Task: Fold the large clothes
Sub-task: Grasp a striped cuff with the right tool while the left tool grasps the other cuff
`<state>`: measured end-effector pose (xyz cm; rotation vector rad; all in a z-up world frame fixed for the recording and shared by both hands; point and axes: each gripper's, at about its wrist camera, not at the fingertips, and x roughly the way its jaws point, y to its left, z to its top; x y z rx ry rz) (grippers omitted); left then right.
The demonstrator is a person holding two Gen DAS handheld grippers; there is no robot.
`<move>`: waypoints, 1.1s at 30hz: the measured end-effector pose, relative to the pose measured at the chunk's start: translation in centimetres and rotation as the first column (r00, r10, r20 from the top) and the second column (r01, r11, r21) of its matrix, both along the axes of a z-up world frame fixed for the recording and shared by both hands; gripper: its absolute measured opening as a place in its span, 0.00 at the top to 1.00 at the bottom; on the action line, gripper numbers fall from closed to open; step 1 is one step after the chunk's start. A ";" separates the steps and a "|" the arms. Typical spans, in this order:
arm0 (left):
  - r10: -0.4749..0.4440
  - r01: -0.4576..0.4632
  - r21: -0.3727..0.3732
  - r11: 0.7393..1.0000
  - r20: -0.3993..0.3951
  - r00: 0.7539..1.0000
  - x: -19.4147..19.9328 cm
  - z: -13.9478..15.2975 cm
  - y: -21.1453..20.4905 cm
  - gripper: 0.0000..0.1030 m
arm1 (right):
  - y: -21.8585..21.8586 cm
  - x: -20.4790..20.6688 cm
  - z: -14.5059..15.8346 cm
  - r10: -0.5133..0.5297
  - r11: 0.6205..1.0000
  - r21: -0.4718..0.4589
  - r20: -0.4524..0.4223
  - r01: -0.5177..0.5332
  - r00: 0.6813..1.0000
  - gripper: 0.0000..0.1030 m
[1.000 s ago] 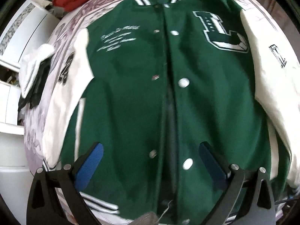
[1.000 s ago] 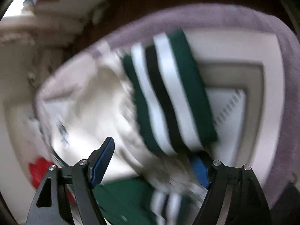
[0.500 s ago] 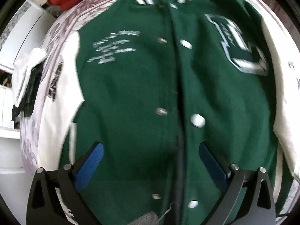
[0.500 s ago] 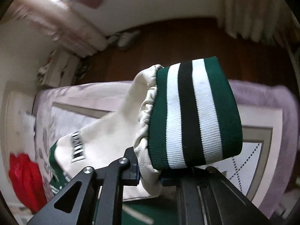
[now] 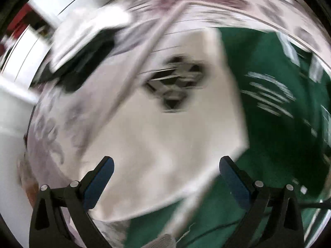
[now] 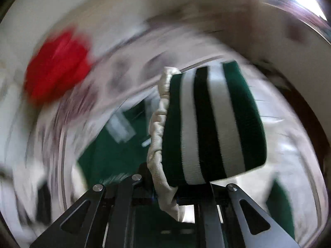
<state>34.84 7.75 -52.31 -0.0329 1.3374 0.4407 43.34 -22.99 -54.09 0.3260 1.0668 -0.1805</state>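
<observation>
The fold looks barely begun: the right gripper is clamped on the striped cuff of the green jacket, spread on the bed, while the left gripper hovers empty, jaws apart, above the other white sleeve.

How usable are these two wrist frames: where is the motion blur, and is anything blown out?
Left wrist view: heavy smear across the cream leather sleeve and green jacket body; only the left gripper, jaws open, is crisp. Right wrist view: the green, white and black striped knit cuff clamped in the right gripper is sharp, the background streaks, and the top right corner is overexposed.
</observation>
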 end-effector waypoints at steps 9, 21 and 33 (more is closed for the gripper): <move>0.144 -0.143 0.014 0.990 -0.033 0.989 -3.4 -1.7 10.2 0.00 | 19.9 3.0 -14.1 0.443 0.888 0.012 -0.286 -0.460 0.850 0.79; 0.499 -0.614 -0.528 0.587 -0.362 0.788 -19.4 -6.9 16.7 0.00 | 4.6 -9.0 -8.7 0.228 0.959 0.238 -0.318 -0.155 0.920 0.26; 0.770 -0.716 -0.474 0.513 -0.114 0.627 -17.1 -7.7 23.8 0.66 | 6.1 -9.8 -10.6 0.209 0.972 0.181 -0.349 -0.153 0.914 0.26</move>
